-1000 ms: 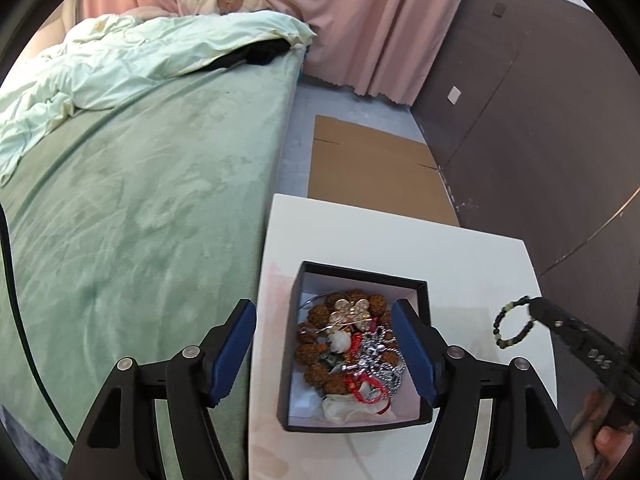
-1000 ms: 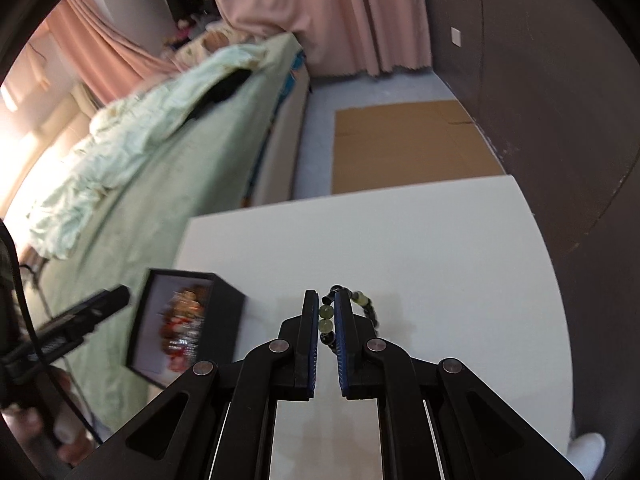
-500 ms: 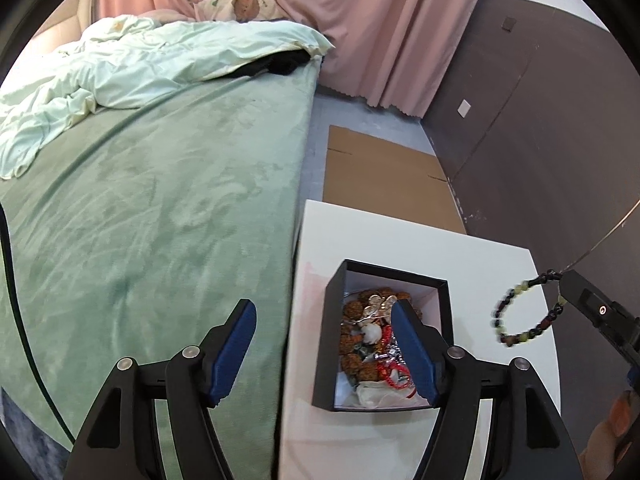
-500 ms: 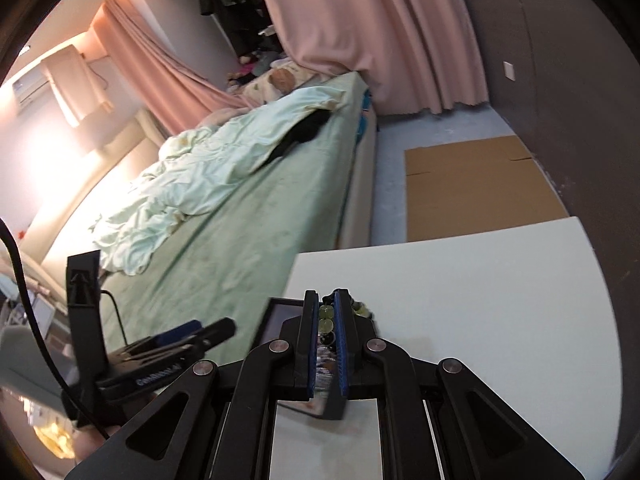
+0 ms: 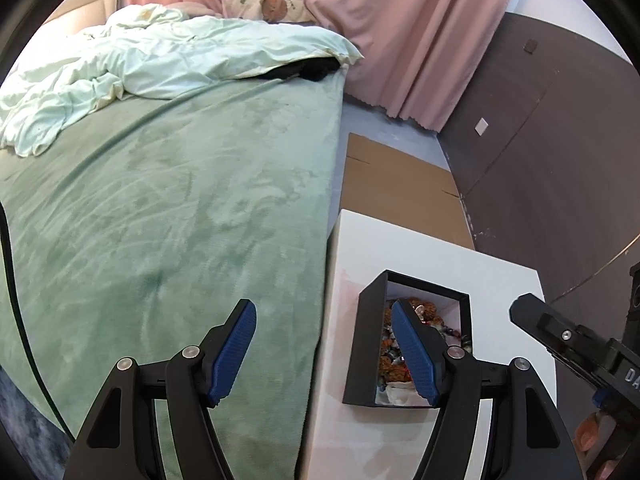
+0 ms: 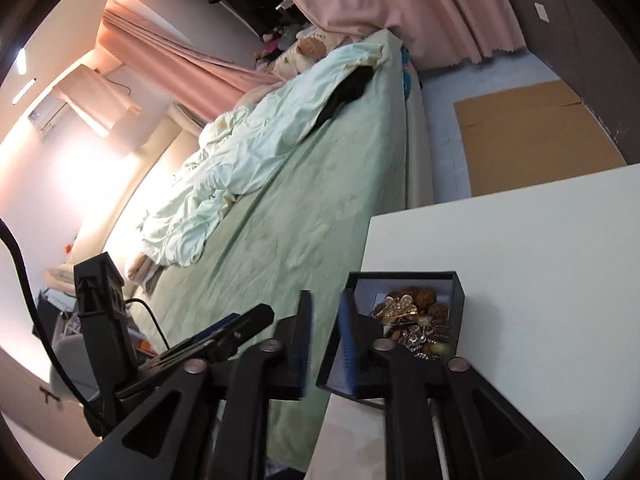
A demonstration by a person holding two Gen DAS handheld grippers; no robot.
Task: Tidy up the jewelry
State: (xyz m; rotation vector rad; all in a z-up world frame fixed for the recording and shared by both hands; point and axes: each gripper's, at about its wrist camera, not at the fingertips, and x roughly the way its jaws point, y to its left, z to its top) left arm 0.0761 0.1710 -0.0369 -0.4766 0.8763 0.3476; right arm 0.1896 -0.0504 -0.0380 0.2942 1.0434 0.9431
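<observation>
A black jewelry box (image 5: pixel 366 340) (image 6: pixel 458 292) with a white lining stands at the left edge of the white table (image 5: pixel 492 280) (image 6: pixel 540 280). It holds a heap of brown bead bracelets, gold and silver pieces (image 6: pixel 412 322). My left gripper (image 5: pixel 324 344) is open and empty, with its right finger over the box and its left finger over the bed. My right gripper (image 6: pixel 324 344) is open, just above the box's near left corner, with nothing between its fingers. The dark bead bracelet is not in view outside the box.
A green bed (image 5: pixel 180 208) with a pale crumpled duvet (image 5: pixel 160 60) lies directly left of the table. A flat cardboard sheet (image 5: pixel 396 188) lies on the floor beyond the table. Pink curtains (image 5: pixel 404 32) and a dark wall (image 5: pixel 540 152) stand behind.
My right gripper carried the bead bracelet left to the box and opened; the bracelet is gone from its fingers. My left gripper shifted left, off the box's centre.
</observation>
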